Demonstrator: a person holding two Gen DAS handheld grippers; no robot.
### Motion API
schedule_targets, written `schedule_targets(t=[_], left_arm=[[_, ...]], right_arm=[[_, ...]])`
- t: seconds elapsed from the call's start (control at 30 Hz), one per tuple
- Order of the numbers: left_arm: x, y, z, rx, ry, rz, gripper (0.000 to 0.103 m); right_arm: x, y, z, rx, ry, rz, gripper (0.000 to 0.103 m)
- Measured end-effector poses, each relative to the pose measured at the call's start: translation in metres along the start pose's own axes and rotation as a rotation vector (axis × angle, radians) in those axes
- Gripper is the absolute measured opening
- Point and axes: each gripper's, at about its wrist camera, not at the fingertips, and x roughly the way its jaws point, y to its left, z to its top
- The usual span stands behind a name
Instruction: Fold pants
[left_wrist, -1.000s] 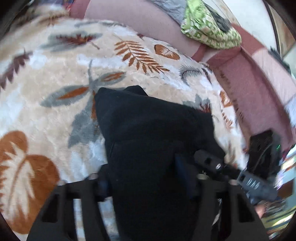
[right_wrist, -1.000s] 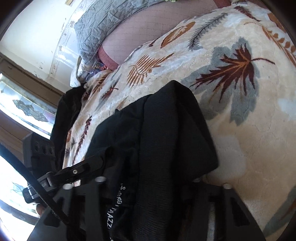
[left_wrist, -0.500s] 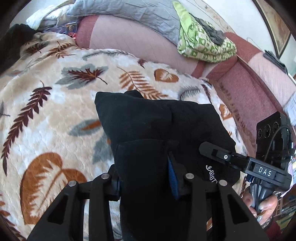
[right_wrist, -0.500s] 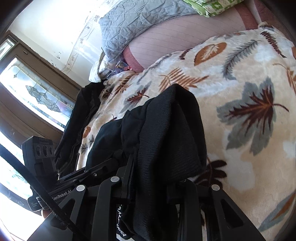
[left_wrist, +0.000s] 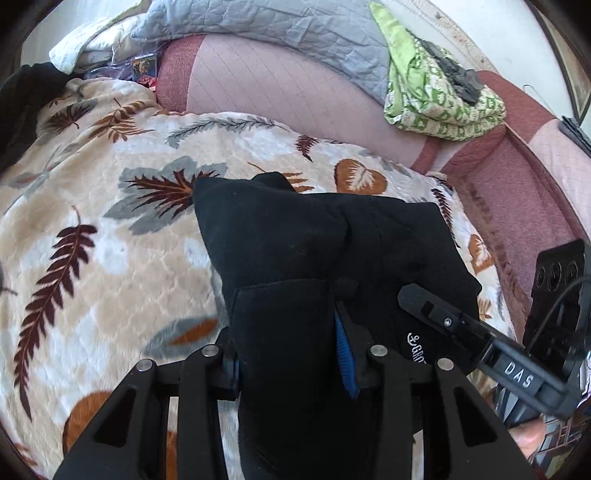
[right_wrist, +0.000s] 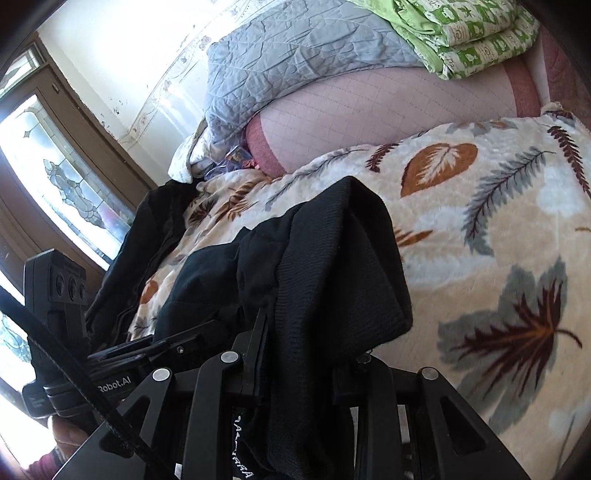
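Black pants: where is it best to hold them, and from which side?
Probably the bunched near edge of the black pants, from the near side over the leaf blanket, as left gripper and right gripper do: the rest then drapes away freely.

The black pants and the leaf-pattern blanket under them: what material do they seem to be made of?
Black pants: probably soft knit or fleece, matte; a ribbed band shows in the right wrist view. Leaf-pattern blanket: apparently plush fleece, its embossed pile slightly shiny.

A home: sofa (left_wrist: 280, 85), leaf-print blanket (left_wrist: 110, 236), folded bedding (left_wrist: 439, 99).
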Motion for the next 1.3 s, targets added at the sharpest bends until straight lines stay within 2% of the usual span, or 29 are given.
schedule_targets(t=[0.63,0.83,0.87,0.97,1.07,1.13,1.2,1.3], left_arm=[[0.084,0.003,0.036,0.001,0.081,0.043,0.039],[0.098,0.005,0.039,0.037,0.098,0.064,0.047],[0.099,0.006,0.039,0.042,0.100,0.068,0.052],[0.105,0.012,0.041,0.032,0.116,0.076,0.064],[0.098,0.027,0.042,-0.065,0.131,0.020,0.066],[0.083,0.032,0.043,-0.116,0.110,-0.013,0.066],[0.063,0.031,0.045,-0.117,0.073,-0.022,0.066],[0.040,0.022,0.049,-0.090,0.021,-0.034,0.066]], right_arm=[[0.065,-0.068,0.032,0.074,0.018,-0.027,0.027],[0.075,-0.079,0.030,0.094,0.043,-0.069,0.029],[0.077,-0.081,0.029,0.099,0.051,-0.082,0.030],[0.084,-0.091,0.026,0.125,0.073,-0.115,0.047],[0.083,-0.103,0.025,0.180,0.079,-0.073,0.049],[0.077,-0.106,0.028,0.219,0.096,-0.053,0.055],[0.065,-0.111,0.032,0.252,0.051,-0.051,0.057],[0.037,-0.116,0.039,0.289,-0.061,-0.088,0.059]])
